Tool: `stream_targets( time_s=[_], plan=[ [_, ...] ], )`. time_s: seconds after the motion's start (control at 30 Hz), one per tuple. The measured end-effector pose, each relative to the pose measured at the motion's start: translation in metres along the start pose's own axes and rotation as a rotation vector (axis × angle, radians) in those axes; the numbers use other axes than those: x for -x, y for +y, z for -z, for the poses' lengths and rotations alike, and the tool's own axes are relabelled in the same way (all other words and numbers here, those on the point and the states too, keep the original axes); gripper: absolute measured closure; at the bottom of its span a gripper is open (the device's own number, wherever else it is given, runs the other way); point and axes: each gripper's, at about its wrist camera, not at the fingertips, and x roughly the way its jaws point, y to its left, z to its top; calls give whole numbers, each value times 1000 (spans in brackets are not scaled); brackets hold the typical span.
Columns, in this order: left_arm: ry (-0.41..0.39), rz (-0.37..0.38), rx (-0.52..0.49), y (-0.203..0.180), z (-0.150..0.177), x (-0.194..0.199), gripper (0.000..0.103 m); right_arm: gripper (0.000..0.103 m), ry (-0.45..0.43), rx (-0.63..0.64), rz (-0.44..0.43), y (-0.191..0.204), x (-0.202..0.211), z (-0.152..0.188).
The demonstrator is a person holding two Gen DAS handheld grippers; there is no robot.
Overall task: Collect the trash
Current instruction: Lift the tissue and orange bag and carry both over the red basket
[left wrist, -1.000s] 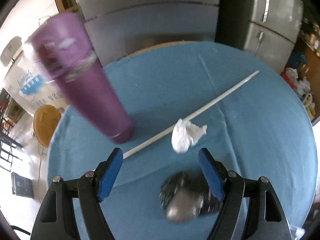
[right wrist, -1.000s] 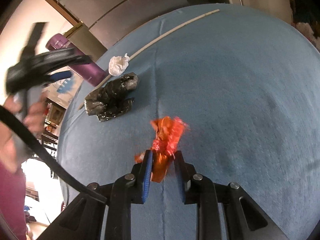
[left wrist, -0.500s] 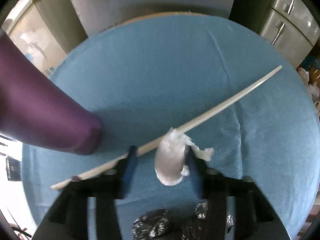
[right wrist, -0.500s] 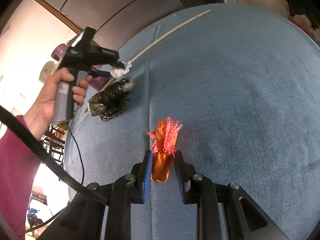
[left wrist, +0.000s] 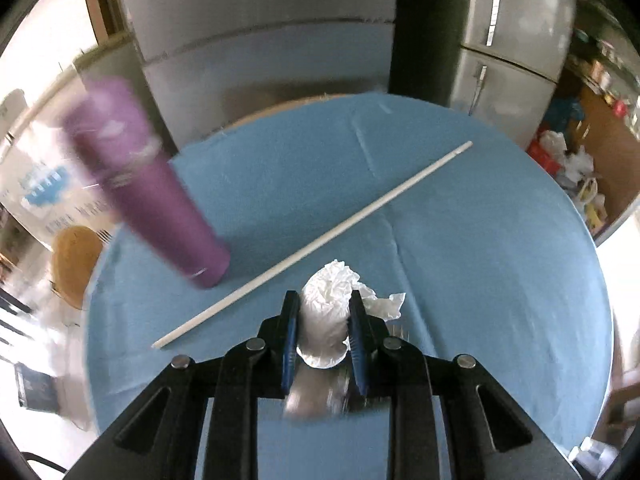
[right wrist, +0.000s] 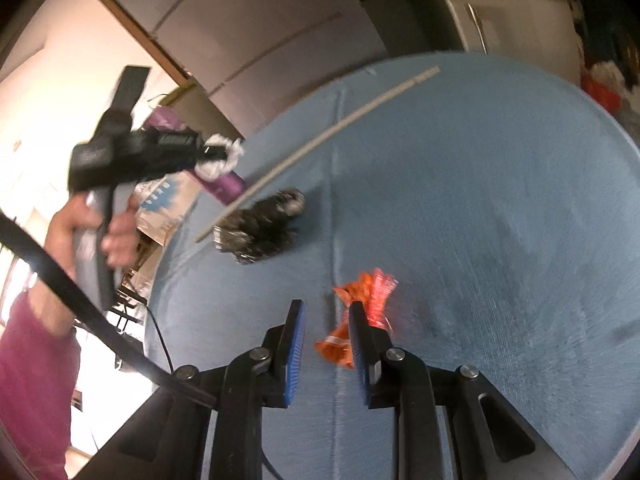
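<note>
Trash item 1, white tissue wad [left wrist: 326, 316]: clenched between the pads of the left hand-held gripper [left wrist: 323, 300], raised clear of the blue-covered counter [left wrist: 500, 280]. A loose tail sticks out at 3 o'clock of the jaws. The wad is judged very light, soft and easily crushed. The grip across its bulk suits it, whereas a grip on the tail would risk tearing.

Trash item 2, orange wrapper [right wrist: 362, 312]: in the clenched right hand-held gripper [right wrist: 327, 310], sitting off-centre against the pad at 3 o'clock. It is judged light, crinkly and slippery, best pinched at its twisted middle. A sliver of counter shows beside the other pad, so how firm the hold is remains hard to judge.

Trash item 3, crumpled foil-and-black wad [right wrist: 260, 228]: lies uncollected on the counter at 11 o'clock of the right jaws, touching the near end of the white rod [left wrist: 320, 240]. It is probably light and springy, and any raised fold offers a hold.

Surroundings: the purple tumbler [left wrist: 148, 192] stands at 10 o'clock of the tissue, beyond the rod.

Limits: both views are motion-blurred. In the left wrist view the foil wad is only a smear under the jaws. The person's hand [right wrist: 112, 236] and sleeve [right wrist: 32, 360] are cut off at the frame edge. No bin is in view.
</note>
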Motion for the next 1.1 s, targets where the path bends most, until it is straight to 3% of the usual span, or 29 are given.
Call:
stream_targets(
  time_s=[0.07, 0.2, 0.37, 0.53, 0.7, 0.73, 0.77, 0.8, 0.87, 0.97, 1.03, 1.07, 1.1],
  plan=[
    [-13, -52, -19, -1, 27, 30, 79, 79, -27, 21, -12, 11, 11, 0],
    [-55, -75, -10, 3, 75, 76, 79, 79, -65, 59, -49, 33, 31, 4],
    [-83, -53, 53, 20, 134, 117, 79, 79, -93, 118, -39, 54, 51, 11],
    [-72, -2, 116, 32, 187, 139, 78, 76, -42, -57, -42, 14, 44, 9],
    [-65, 38, 175, 43, 229, 141, 78, 62, 11, -124, 9, -12, 19, 6],
    [-62, 55, 195, 46, 235, 141, 78, 53, 26, -129, 13, -14, 11, 5],
    [-59, 65, 210, 48, 241, 141, 78, 32, 34, -138, 19, -16, 4, 5],
    [-59, 70, 220, 49, 244, 140, 78, 30, 27, -138, 27, -17, -1, 5],
    [-61, 68, 230, 51, 250, 141, 78, 30, 12, -90, 76, -12, -15, 6],
    [-66, 47, 234, 53, 254, 142, 78, 33, 57, -51, 148, -8, -40, 5],
    [-75, 38, 236, 54, 254, 143, 78, 50, 84, -17, 188, -4, -56, 6],
    [-77, 37, 238, 54, 254, 143, 78, 63, 99, -2, 213, -2, -63, 6],
    [-79, 36, 241, 55, 255, 144, 78, 64, 118, 12, 239, 0, -70, 7]
  ],
)
